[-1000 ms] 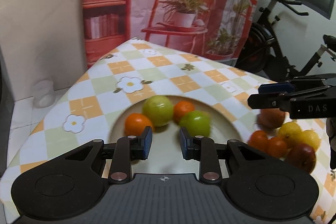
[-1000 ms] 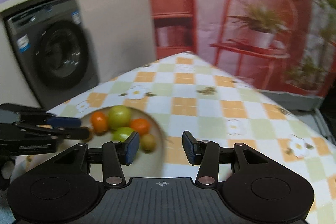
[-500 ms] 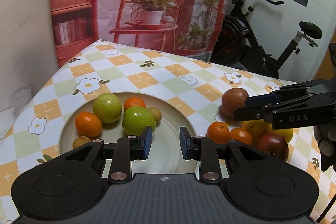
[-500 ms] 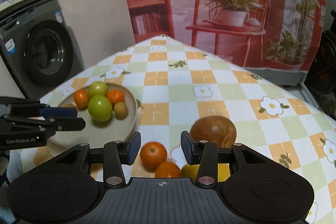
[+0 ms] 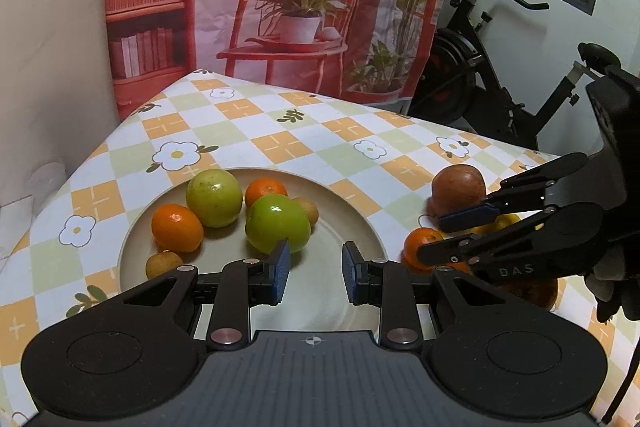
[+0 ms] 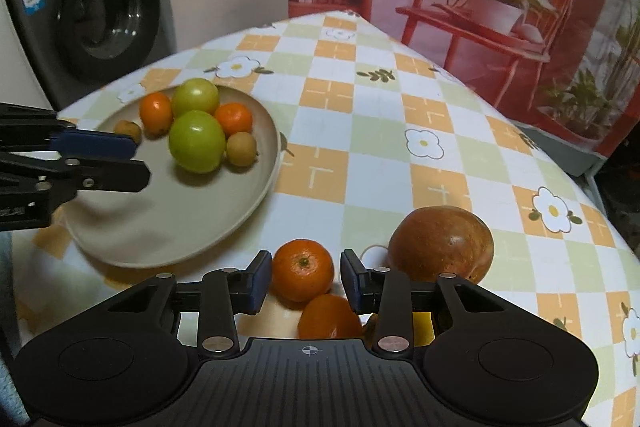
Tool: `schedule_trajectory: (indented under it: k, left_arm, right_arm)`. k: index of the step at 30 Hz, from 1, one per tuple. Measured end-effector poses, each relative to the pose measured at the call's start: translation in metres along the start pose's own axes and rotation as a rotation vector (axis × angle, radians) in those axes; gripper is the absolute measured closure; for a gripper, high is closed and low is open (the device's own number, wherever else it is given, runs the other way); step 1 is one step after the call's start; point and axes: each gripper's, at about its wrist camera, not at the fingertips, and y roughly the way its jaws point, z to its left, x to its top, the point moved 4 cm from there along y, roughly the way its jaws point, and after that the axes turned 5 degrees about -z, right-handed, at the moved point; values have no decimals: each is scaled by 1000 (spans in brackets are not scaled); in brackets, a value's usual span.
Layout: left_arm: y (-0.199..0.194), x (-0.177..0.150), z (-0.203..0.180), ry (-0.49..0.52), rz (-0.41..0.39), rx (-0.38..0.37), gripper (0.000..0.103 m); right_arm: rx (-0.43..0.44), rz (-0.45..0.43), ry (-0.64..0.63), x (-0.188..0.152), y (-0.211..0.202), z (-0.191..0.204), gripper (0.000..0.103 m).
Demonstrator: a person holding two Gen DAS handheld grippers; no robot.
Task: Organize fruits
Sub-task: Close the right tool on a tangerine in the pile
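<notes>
A beige plate (image 5: 352,187) holds two green apples (image 5: 278,223), two oranges (image 5: 177,227) and small brown fruits (image 5: 164,264). My left gripper (image 5: 316,267) hovers over the plate's bare near part, its jaws a narrow gap apart with nothing between them. To the right of the plate lies a loose pile of fruit. My right gripper (image 6: 306,279) is low over the pile, its jaws closing around an orange (image 6: 303,275). The left pad is at the orange's skin and a thin gap shows at the right pad. A second orange (image 6: 330,315) lies just behind it.
A large brown-red fruit (image 6: 440,243) sits right of the gripped-at orange, with a yellow fruit (image 5: 500,223) and a dark red one (image 5: 536,293) in the same pile. The checked tablecloth (image 6: 360,131) ends close behind. An exercise bike (image 5: 480,79) and a washing machine (image 6: 100,15) stand beyond.
My right gripper swung from the plate over to the fruit pile, sank onto an orange, and its jaws narrowed. The left gripper stayed over the plate with its gap unchanged.
</notes>
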Motion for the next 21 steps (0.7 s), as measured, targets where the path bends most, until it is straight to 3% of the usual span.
schedule_trajectory:
  k: [5,9,21]
  left_arm:
    - [1,-1,0,-1,7,-3,73]
    - [3,-2,1,-1,14,-6,73]
    - [24,-3,-27,43,55,-100,73]
  right_arm:
    - [17,42,9,-1,11,2,68]
    - [36,28,39,-2,10,-1,69]
    - [-21,-175,177,-4,-50,-43,69]
